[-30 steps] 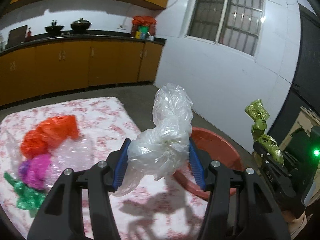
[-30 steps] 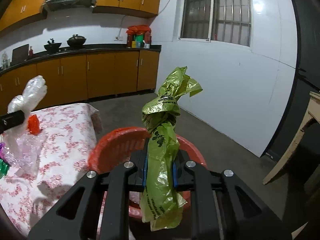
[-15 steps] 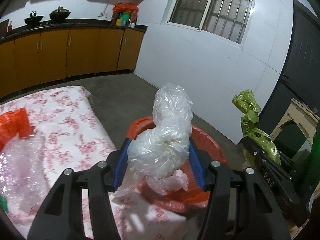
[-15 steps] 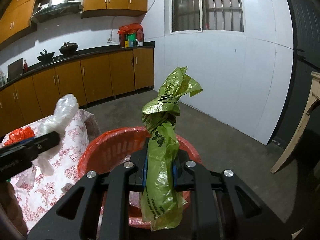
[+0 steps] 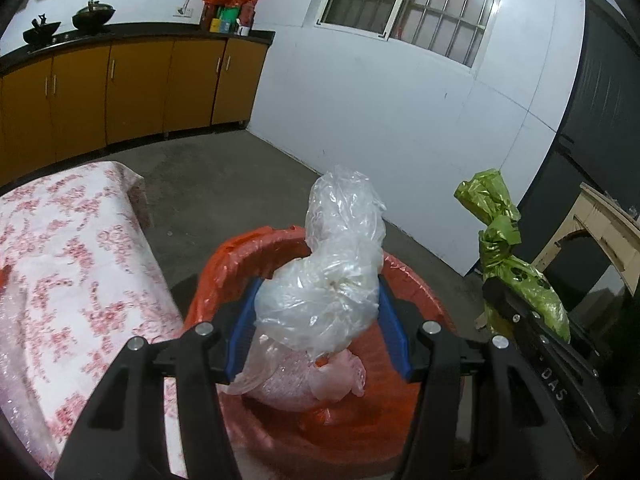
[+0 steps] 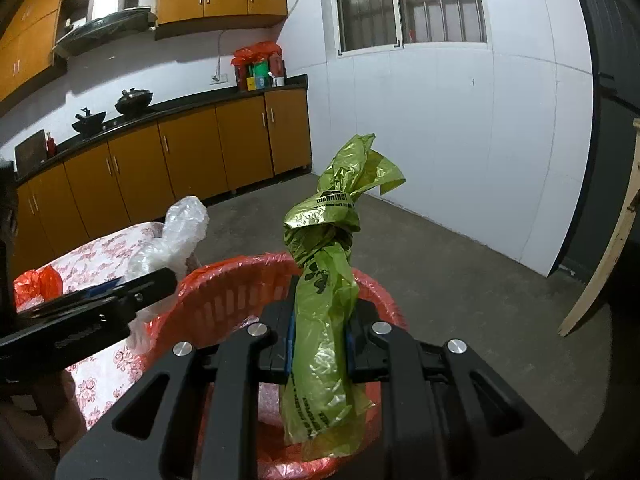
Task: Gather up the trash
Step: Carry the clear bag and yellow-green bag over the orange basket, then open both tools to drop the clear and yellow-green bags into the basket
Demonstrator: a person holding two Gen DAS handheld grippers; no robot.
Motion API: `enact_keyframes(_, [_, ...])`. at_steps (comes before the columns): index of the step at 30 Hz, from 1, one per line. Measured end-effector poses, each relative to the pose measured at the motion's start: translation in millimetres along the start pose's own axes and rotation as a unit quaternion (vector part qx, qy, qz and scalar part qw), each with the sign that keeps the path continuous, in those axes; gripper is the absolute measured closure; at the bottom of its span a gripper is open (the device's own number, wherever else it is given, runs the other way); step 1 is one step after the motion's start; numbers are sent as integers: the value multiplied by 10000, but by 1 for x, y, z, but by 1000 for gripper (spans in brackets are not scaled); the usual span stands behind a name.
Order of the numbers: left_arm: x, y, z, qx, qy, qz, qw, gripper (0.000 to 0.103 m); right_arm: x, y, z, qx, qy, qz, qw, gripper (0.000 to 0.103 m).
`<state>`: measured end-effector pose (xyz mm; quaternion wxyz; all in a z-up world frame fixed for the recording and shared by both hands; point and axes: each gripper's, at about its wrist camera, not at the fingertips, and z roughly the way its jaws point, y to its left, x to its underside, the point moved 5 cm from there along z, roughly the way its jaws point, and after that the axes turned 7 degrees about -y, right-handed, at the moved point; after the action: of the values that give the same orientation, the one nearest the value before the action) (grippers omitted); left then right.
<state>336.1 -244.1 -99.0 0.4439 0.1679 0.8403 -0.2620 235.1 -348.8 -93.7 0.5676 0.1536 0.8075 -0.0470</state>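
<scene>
My left gripper (image 5: 320, 320) is shut on a crumpled clear plastic bag (image 5: 332, 280) and holds it over the red basket (image 5: 240, 256). The basket is lined with red plastic and holds pale plastic trash (image 5: 316, 376). My right gripper (image 6: 320, 340) is shut on a knotted green plastic bag (image 6: 328, 280) above the same basket (image 6: 224, 292). The left gripper with the clear bag (image 6: 176, 232) shows at the left of the right wrist view. The green bag (image 5: 508, 256) shows at the right of the left wrist view.
A table with a red floral cloth (image 5: 68, 256) stands left of the basket, with a red bag (image 6: 36, 284) on it. Orange cabinets (image 6: 180, 160) line the far wall. A pale wooden piece (image 6: 608, 256) leans at the right. Grey concrete floor (image 6: 440, 248) lies beyond.
Both grippers have moved right from the table toward the basket. The clear bag now hangs over the basket's inside. Both grips are unchanged.
</scene>
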Motion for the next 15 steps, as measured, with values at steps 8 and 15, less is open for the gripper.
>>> enact_keyframes(8, [2,1,23,45,155,-8,9999,40,4,1,14,-308,130,96,9994,66])
enact_keyframes(15, [6,21,24,-143,217,-218,9994,30,4,-4,8,-269,-11,217,9994,32])
